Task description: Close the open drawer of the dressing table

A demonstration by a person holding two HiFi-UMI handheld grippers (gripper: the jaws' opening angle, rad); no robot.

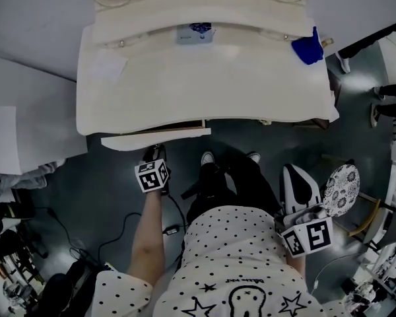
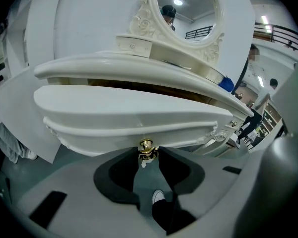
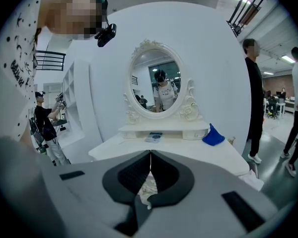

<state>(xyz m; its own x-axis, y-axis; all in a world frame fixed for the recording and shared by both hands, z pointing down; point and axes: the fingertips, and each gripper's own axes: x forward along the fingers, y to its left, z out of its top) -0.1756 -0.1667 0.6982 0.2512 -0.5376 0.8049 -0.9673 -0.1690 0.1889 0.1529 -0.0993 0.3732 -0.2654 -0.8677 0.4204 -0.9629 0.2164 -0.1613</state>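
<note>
One drawer [image 1: 138, 140] ajar, dressing table [image 1: 204, 91] front-left edge | left gripper [image 2: 149, 153] jaws apart, brass knob [image 2: 146, 146] between tips | right gripper [image 3: 150, 155] jaws together | push squarely at knob, level.

drawer [image 1: 155, 139] interior hidden beneath tabletop [image 1: 204, 88], mirror [image 2: 188, 9] cut off above

Table [image 1: 204, 91] cream-white, plain. Drawer [image 1: 155, 139] under table's front edge: cream front, brown wood sides. Knob [image 2: 146, 144] gold. Cloth [image 1: 308, 47] on table, right end: solid blue. Floor [image 1: 105, 197] in front of table: dark grey-blue. Shirt [image 1: 231, 256] white, black dots and stars. Cushion [image 1: 342, 189] right of table: white, black floral print. Left gripper [image 2: 147, 151] grey, black inner lining.
</note>
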